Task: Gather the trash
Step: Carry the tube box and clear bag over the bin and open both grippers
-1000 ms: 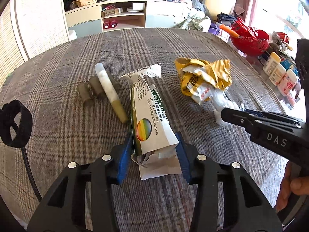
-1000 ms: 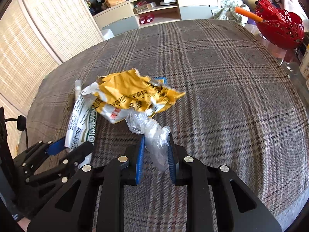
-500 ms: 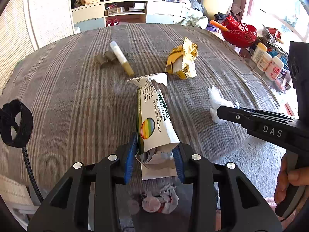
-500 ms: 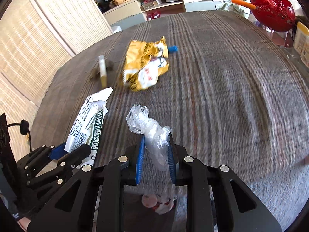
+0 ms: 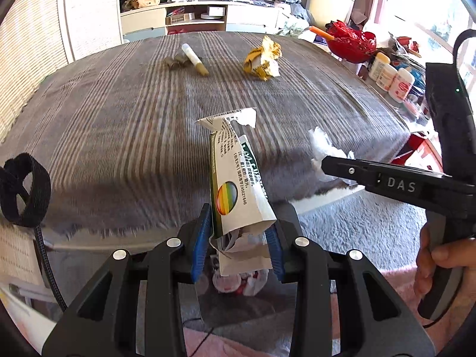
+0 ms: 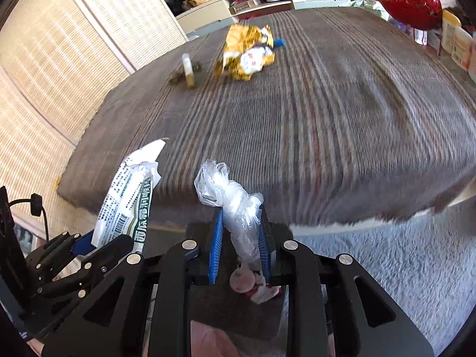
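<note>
plaid-covered table (image 5: 125,125): largest item, grey-brown striped cloth, its near edge just ahead of both my grippers.

left gripper (image 5: 238,247): i have it clamped on a white and green wrapper (image 5: 238,184), blue pads pressing the crumpled lower end. its jaws have just been closing, the wrapper between them. the wrapper stands up and leans away from me, its torn top over the table's near edge.

right gripper (image 6: 239,248): narrow, blue pads pinched on a twist of clear plastic film (image 6: 229,196), which sticks up beyond the fingers, level with the table's near edge. a hand (image 5: 440,255) grips its handle at the right of the left view.

yellow crumpled wrapper (image 6: 247,52): lies on the far part of the table, well apart from both grippers.

glue stick (image 5: 195,59): lies left of the yellow wrapper, beside small brown bits.

discarded scraps (image 6: 253,282): white and red, on the floor below the grippers' fingers.
</note>
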Motion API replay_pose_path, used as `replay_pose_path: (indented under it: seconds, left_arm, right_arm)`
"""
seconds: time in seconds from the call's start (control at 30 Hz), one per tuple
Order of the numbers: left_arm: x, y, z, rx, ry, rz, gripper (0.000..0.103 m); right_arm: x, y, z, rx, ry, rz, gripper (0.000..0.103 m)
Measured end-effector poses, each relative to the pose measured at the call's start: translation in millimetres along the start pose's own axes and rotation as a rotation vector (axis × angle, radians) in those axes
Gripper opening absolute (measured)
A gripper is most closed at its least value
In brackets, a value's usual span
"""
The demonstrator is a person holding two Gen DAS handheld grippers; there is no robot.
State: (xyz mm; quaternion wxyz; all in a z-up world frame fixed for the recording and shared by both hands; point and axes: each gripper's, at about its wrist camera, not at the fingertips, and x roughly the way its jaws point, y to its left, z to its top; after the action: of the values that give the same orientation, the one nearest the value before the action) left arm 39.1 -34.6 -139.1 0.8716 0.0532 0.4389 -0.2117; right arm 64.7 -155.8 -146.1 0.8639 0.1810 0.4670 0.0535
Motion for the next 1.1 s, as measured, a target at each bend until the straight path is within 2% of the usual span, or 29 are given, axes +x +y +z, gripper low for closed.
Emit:
replay_pose_path:
  seconds: [0.27,0.63,0.83,1.1]
  left_arm:
    - [5.4,-3.8,-37.1,0.003,0.040,0.004,0.033]
    - [44.4,1.9,-78.1,-0.041,0.155,-0.005,0.031]
    - [56.5,7.0,-87.8,-0.059,0.189,-0.013,0.031]
    - [59.5,12.4,-85.0,-0.088,0.198,-0.022,0.031]
  right_arm:
    - [16.2,1.3,-39.2,-0.001,0.057,-0.024,0.023]
    - [46.2,2.1,-68.3,-0.024,0.146,-0.067,0.023]
    - [52.3,1.6,-69.5,-0.015,0.169,-0.063,0.023]
    - [57.9,3.7,-69.9,-0.014,0.182,-0.074,0.029]
